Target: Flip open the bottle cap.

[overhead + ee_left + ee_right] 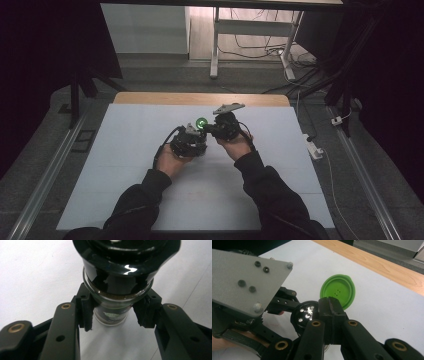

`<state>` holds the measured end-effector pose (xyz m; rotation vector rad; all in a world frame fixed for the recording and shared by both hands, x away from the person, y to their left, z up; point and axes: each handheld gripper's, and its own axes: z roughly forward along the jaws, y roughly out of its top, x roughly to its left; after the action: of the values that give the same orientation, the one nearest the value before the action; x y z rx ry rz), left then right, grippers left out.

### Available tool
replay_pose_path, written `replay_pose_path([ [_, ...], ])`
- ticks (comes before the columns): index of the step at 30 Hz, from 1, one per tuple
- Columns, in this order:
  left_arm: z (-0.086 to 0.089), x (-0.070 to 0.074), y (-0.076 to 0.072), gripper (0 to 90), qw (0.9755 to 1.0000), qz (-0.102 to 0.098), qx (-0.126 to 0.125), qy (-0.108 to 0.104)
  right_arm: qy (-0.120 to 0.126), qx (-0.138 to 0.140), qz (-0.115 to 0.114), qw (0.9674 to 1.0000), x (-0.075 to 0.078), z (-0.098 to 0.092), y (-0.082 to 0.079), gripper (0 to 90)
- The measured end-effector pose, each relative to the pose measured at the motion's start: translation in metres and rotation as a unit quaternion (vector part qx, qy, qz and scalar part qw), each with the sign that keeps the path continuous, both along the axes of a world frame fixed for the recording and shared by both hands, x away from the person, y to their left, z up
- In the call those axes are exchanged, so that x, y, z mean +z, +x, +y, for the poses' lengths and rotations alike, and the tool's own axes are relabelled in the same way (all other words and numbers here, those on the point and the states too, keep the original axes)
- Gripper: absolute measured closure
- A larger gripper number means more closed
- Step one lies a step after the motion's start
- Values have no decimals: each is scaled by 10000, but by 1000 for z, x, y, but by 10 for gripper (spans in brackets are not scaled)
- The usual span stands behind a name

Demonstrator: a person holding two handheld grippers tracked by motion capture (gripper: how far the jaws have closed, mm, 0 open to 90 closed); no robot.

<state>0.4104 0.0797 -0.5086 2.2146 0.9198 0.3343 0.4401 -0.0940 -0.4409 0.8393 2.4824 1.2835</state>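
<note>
A small glass jar (112,316) with a glossy black cap (120,270) is clamped at its neck between the pads of my left gripper (116,312). In the right gripper view the cap's top (304,315) shows several shaker holes, and a round green flip lid (340,288) stands open behind it. My right gripper (331,307) is shut, its pads pressed together, with the tips beside the cap and against the lid's lower rim. I cannot tell whether they pinch that rim. In the high view both grippers (192,141) (220,127) meet mid-table around the green lid (201,121).
A white sheet (150,190) covers the table, with a strip of bare wood (200,98) along the far edge. The left gripper's grey plate (249,282) fills the near left of the right gripper view. Cables and table legs (215,55) lie on the floor beyond.
</note>
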Motion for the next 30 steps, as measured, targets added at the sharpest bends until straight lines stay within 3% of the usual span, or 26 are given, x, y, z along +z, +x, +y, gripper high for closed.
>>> replay_pose_path([
  [9,1,1,1,520,9999,78,33,-113,-28,14,3,10000,1,-2,-2,855],
  [14,10,6,2,424,9994,84,46,-318,-42,8,-6,10000,3,-2,-4,802],
  [17,15,11,1,368,9994,98,-13,-331,-53,10,-41,10000,5,-2,-6,759],
  [21,22,15,0,286,9988,83,-83,-482,-68,2,-47,10000,7,-2,-10,674],
  [24,28,19,-3,233,9989,93,-182,-431,-59,-33,-4,10000,8,-3,-13,596],
  [30,40,28,-7,182,9983,181,-161,-526,-47,-50,62,10000,10,-5,-20,431],
])
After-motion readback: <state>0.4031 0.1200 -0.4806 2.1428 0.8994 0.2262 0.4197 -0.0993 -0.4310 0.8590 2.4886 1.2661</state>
